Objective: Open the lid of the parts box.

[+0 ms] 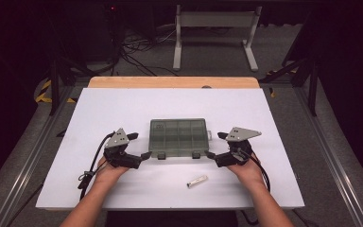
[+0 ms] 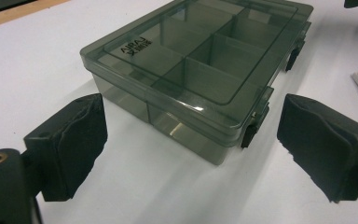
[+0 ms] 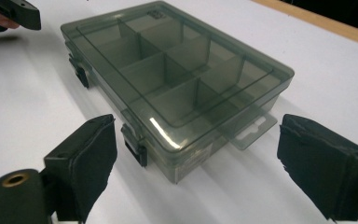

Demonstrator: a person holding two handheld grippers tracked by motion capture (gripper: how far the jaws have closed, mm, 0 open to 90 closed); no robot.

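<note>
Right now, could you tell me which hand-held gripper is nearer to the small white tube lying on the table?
Right. The right hand-held gripper sits just above and right of the small white tube; the left hand-held gripper is farther off, beyond the smoky translucent plastic compartment box's near-left corner.

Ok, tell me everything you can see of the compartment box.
The compartment box is smoky translucent plastic, flat and rectangular, with inner dividers forming compartments that look empty. Its lid is closed, two dark latches on the near edge and a hang tab on one end. It lies flat mid-table, between both open hand-held grippers, untouched.

White table point(image 1: 123, 109), small pale tube point(image 1: 197, 181), metal stand point(image 1: 215, 21)
</note>
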